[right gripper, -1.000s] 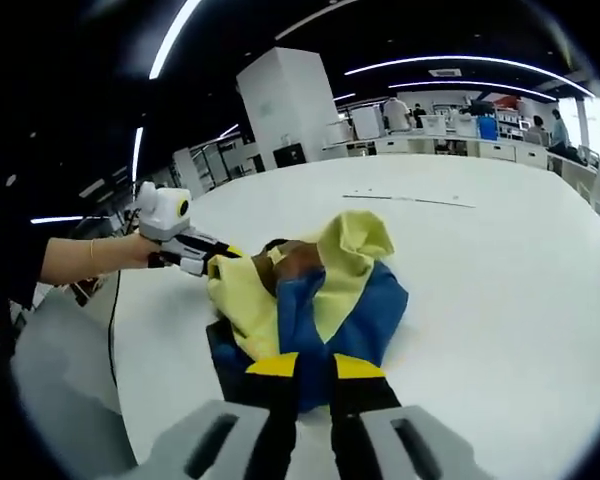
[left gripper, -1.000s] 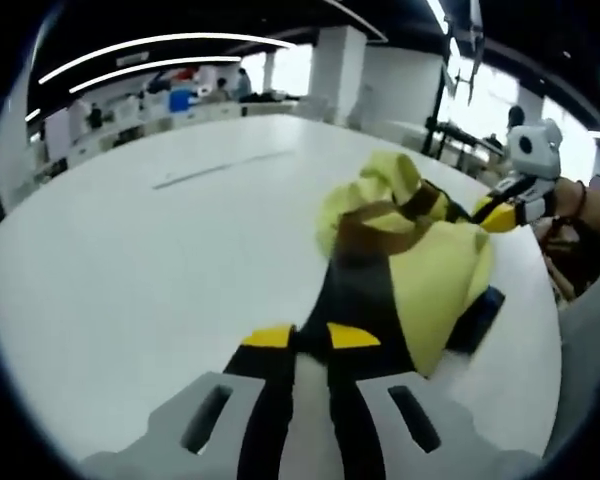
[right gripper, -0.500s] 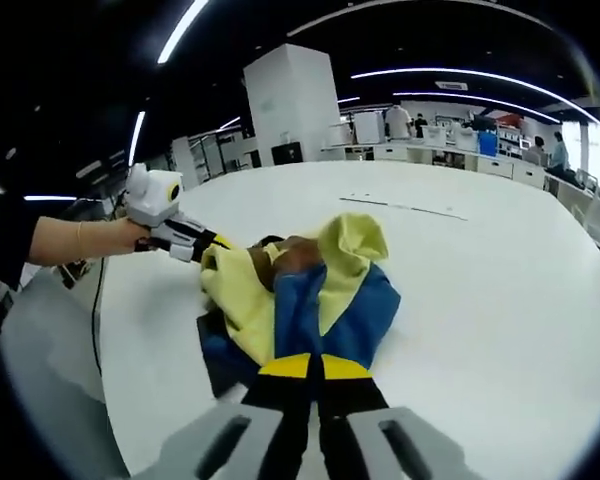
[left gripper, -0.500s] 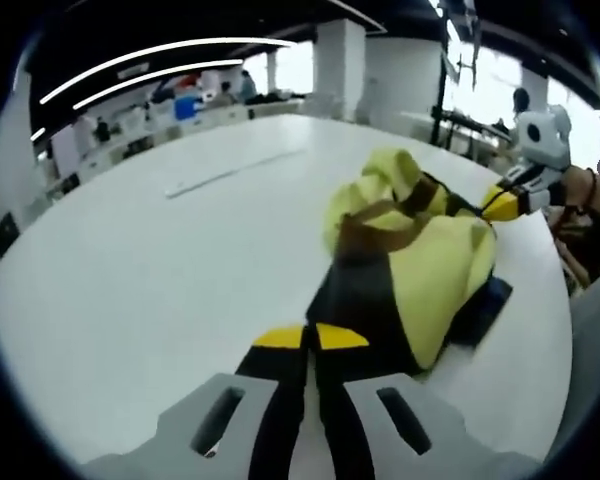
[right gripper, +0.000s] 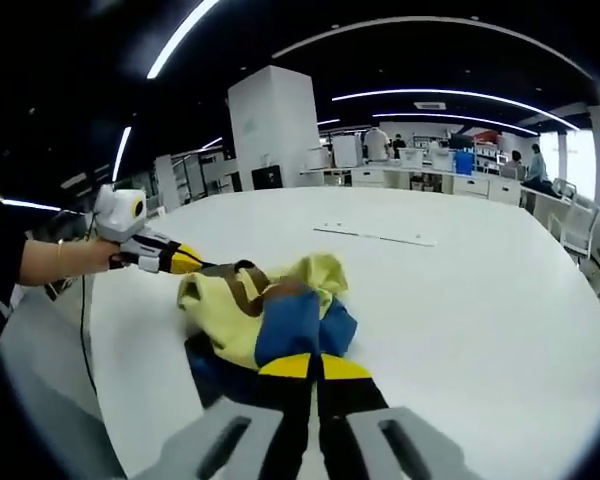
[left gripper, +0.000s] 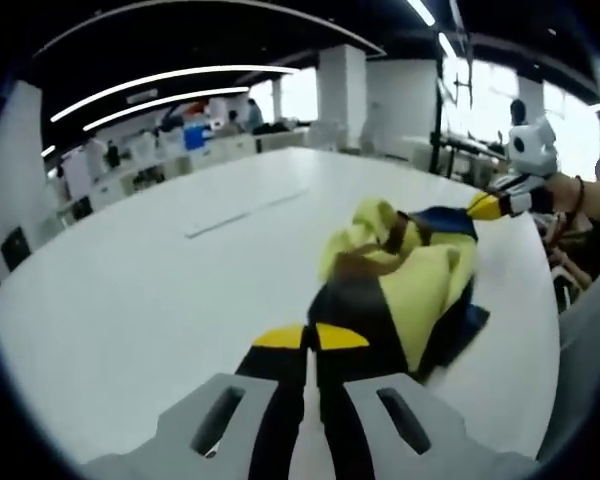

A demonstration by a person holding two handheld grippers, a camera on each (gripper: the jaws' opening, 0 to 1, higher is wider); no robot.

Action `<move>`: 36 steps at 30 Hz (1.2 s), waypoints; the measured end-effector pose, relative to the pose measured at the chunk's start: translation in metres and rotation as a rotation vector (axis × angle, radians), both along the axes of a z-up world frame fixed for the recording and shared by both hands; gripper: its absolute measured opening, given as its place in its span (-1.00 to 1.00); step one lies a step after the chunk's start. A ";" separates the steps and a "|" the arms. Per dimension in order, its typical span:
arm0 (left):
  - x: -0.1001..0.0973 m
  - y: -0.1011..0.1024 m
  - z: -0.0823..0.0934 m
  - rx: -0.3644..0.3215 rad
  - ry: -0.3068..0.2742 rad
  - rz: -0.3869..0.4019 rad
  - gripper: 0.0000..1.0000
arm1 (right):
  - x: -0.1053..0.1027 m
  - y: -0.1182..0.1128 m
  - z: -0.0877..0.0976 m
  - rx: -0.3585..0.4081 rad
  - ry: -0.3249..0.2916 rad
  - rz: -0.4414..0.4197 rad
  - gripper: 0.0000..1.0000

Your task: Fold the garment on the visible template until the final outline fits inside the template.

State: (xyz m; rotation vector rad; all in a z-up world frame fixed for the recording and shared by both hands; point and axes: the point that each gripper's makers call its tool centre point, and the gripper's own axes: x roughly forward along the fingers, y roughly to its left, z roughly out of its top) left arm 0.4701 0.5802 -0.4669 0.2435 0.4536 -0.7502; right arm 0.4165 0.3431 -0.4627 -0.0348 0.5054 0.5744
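Note:
A yellow, blue and dark garment (left gripper: 410,285) hangs bunched between my two grippers above the white table (left gripper: 130,290). My left gripper (left gripper: 310,338) is shut on a dark fold of it at the bottom of the left gripper view. Held by a hand, my right gripper (left gripper: 482,206) grips the far blue corner. In the right gripper view, my right gripper (right gripper: 315,367) is shut on a blue fold of the garment (right gripper: 250,310). My left gripper (right gripper: 194,264) pinches its yellow edge at the left. A brown strap crosses the yellow cloth.
A thin grey strip (left gripper: 245,210) lies on the table beyond the garment, and it shows again as the strip (right gripper: 375,235) in the right gripper view. The table edge (right gripper: 100,390) runs close at the left. Desks and people stand far behind.
The two grippers have drawn apart, and the garment is stretched wider and flatter between them. Both views have tilted, so the cloth sits lower and smaller in the picture.

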 end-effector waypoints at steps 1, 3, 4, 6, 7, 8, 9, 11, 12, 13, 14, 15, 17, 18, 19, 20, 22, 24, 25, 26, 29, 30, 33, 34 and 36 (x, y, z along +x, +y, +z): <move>-0.001 -0.001 0.006 0.005 -0.023 -0.004 -1.00 | 0.000 -0.002 0.001 -0.006 -0.006 -0.004 -1.00; -0.003 -0.002 0.017 0.005 -0.053 -0.011 -1.00 | 0.001 -0.007 0.005 -0.020 -0.019 -0.014 -1.00; -0.004 -0.003 0.022 0.008 -0.069 -0.011 -1.00 | 0.002 -0.009 0.007 -0.025 -0.025 -0.016 -1.00; -0.007 -0.002 0.032 0.005 -0.091 -0.005 -1.00 | 0.003 -0.013 0.013 -0.038 -0.036 -0.020 -1.00; -0.009 -0.002 0.036 0.002 -0.098 -0.003 -1.00 | 0.004 -0.014 0.016 -0.040 -0.044 -0.020 -1.00; -0.011 -0.002 0.041 0.002 -0.110 -0.005 -1.00 | 0.004 -0.014 0.021 -0.046 -0.053 -0.017 -1.00; -0.012 -0.002 0.042 0.007 -0.114 -0.008 -1.00 | 0.005 -0.015 0.023 -0.049 -0.059 -0.016 -1.00; -0.016 -0.002 0.047 0.025 -0.128 -0.004 -1.00 | 0.006 -0.015 0.031 -0.053 -0.072 -0.010 -1.00; -0.017 -0.002 0.049 0.026 -0.133 0.000 -1.00 | 0.007 -0.016 0.037 -0.054 -0.084 -0.006 -1.00; -0.017 -0.001 0.052 0.021 -0.136 0.008 -1.00 | 0.007 -0.016 0.038 -0.055 -0.087 -0.004 -1.00; -0.017 -0.001 0.055 0.013 -0.137 0.020 -1.00 | 0.007 -0.017 0.042 -0.060 -0.093 -0.001 -1.00; -0.017 0.000 0.059 -0.003 -0.137 0.039 -1.00 | 0.008 -0.018 0.044 -0.064 -0.095 0.000 -1.00; -0.017 0.001 0.067 -0.028 -0.141 0.059 -1.00 | 0.010 -0.020 0.048 -0.067 -0.099 0.001 -1.00; -0.016 0.002 0.073 -0.044 -0.148 0.069 -1.00 | 0.011 -0.022 0.051 -0.066 -0.098 -0.002 -1.00; -0.017 0.002 0.076 -0.058 -0.148 0.071 -1.00 | 0.012 -0.024 0.053 -0.067 -0.098 -0.005 -1.00; -0.018 0.001 0.079 -0.069 -0.142 0.069 -1.00 | 0.014 -0.026 0.056 -0.068 -0.101 -0.008 -1.00; -0.016 0.002 0.083 -0.068 -0.145 0.080 -1.00 | 0.016 -0.028 0.063 -0.063 -0.110 -0.010 -1.00; -0.014 0.003 0.089 -0.072 -0.153 0.101 -1.00 | 0.021 -0.029 0.071 -0.053 -0.120 -0.007 -1.00; -0.012 0.003 0.095 -0.092 -0.163 0.110 -1.00 | 0.025 -0.029 0.075 -0.055 -0.125 0.001 -1.00; -0.010 0.003 0.098 -0.101 -0.165 0.116 -1.00 | 0.028 -0.029 0.077 -0.059 -0.125 0.003 -1.00; -0.002 0.004 0.106 -0.104 -0.189 0.140 -1.00 | 0.041 -0.030 0.084 -0.057 -0.138 0.008 -1.00; 0.003 0.005 0.109 -0.108 -0.196 0.157 -1.00 | 0.048 -0.029 0.089 -0.048 -0.150 0.012 -1.00; 0.013 0.005 0.115 -0.138 -0.206 0.182 -1.00 | 0.065 -0.027 0.096 -0.040 -0.174 0.011 -1.00; 0.019 0.005 0.117 -0.138 -0.217 0.194 -1.00 | 0.071 -0.026 0.098 -0.035 -0.180 0.012 -1.00; 0.028 0.004 0.119 -0.131 -0.229 0.217 -1.00 | 0.085 -0.023 0.103 -0.005 -0.195 0.010 -1.00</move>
